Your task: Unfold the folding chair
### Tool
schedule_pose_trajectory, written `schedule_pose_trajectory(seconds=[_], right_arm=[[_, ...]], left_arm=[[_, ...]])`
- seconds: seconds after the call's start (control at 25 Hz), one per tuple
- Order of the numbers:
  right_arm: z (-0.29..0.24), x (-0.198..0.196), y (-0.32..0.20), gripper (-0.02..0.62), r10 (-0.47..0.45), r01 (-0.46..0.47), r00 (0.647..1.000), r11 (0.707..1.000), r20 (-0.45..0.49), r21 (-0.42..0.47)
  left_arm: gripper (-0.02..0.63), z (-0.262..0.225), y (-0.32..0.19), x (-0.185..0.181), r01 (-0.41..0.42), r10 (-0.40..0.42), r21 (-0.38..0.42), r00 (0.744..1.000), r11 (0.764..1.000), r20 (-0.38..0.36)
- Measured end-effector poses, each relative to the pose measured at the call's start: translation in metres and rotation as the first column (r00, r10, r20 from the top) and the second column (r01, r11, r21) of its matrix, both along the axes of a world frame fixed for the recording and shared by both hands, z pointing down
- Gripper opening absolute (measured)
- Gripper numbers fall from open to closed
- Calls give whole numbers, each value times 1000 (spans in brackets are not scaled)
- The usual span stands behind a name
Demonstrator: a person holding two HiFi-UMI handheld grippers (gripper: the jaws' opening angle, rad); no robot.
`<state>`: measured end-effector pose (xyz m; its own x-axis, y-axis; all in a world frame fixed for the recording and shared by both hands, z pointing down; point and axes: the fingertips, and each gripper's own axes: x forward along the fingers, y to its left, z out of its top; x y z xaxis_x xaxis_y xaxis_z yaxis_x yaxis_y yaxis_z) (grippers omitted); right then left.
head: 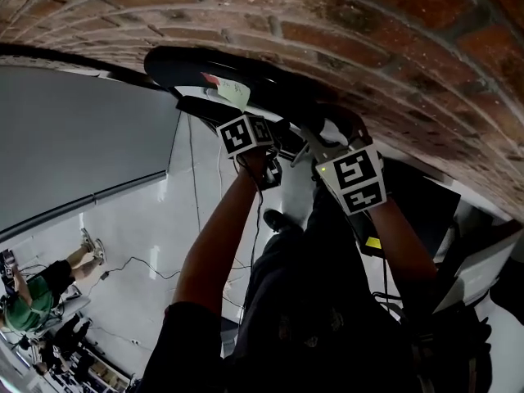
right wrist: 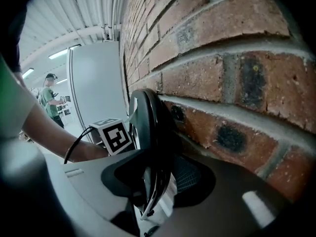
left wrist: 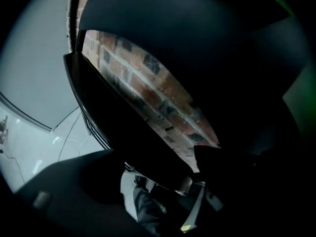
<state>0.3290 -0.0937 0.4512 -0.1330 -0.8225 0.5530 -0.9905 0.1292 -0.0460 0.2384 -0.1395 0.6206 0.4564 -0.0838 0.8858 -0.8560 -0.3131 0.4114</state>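
- folding chair (head: 246,76): black, still folded flat, standing against the brick wall (head: 368,47). Its top edge is right at both grippers' tips.
- chair's long axis runs up-down. In the right gripper view it rises edge-on (right wrist: 145,127) straight out of the jaws, flat side along the wall (right wrist: 222,58), which is just right of the jaws.
- right gripper (head: 327,150): jaws clamped on the chair's thin edge (right wrist: 158,181), one jaw on each side, chair frame and a bit of mesh between them.
- left gripper (head: 246,129): jaws spread wide (left wrist: 158,181), not pressing on anything. The chair's dark rim (left wrist: 113,127) crosses diagonally ahead of them, from upper left to between the jaws. This view is very dark, so I can't tell if anything touches.
- left gripper sits just left of the right gripper on the same top edge; its marker cube shows left of the right jaws (right wrist: 114,135).
- white tag (head: 233,91) on the chair, just beyond the left gripper.
- white floor (head: 147,244) below both grippers, with a thin cable (head: 135,262) lying on it.
- grey panel (head: 74,137) far left of the left gripper.
- person in green (head: 33,301) well off to the left, also small in the right gripper view (right wrist: 49,100).
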Motion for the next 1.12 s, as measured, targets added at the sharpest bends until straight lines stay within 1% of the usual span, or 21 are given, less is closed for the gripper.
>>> schedule_pose_trajectory(seconds=[0.16,0.24,0.32,0.4,0.48,0.52,0.64,0.68,0.76,0.8,0.84,0.88,0.96,1.04,1.12], right_arm=[[1,0,2,161,-11,11,1000,1000,-9,-9],[1,0,3,161,-18,18,1000,1000,-11,-14],[1,1,3,161,-24,24,1000,1000,-17,-16],[2,0,3,161,-31,31,999,999,-21,-15],[2,-1,2,161,-38,38,999,999,-23,-13],[2,-1,2,161,-40,40,999,999,-23,-11],[1,0,4,161,-42,42,999,999,-23,0],[1,0,4,161,-40,40,999,999,-21,5],[1,0,4,161,-35,35,999,999,-17,17],[1,0,4,161,-32,32,999,999,-17,22],[2,0,4,161,-29,30,999,999,-17,25],[2,0,4,161,-28,28,999,999,-17,28],[1,0,4,161,-29,30,999,999,-19,34],[1,0,3,161,-34,35,999,999,-20,39],[3,-1,4,161,-38,39,999,999,-17,38]], left_arm=[[445,16,1,7,47,-46,-50,999,998,4],[431,23,1,10,50,-49,-60,999,997,13],[426,30,1,9,51,-48,-71,998,996,38],[423,39,-2,1,57,-52,-69,996,996,79],[425,45,-6,-5,71,-65,-60,993,996,98],[425,47,-7,-6,79,-74,-54,993,995,97],[423,48,-8,0,88,-85,-50,995,995,57],[422,50,-8,-2,84,-81,-53,995,995,63],[420,57,-8,-11,73,-67,-59,992,996,103],[420,58,-8,-13,73,-65,-63,992,995,109],[420,57,-7,-10,80,-73,-71,993,994,91],[420,53,-5,-3,94,-90,-87,995,992,50],[424,44,3,10,125,-132,-148,991,981,-37],[436,41,8,11,144,-159,-186,985,972,-68],[439,42,9,7,148,-164,-187,984,971,-75]])
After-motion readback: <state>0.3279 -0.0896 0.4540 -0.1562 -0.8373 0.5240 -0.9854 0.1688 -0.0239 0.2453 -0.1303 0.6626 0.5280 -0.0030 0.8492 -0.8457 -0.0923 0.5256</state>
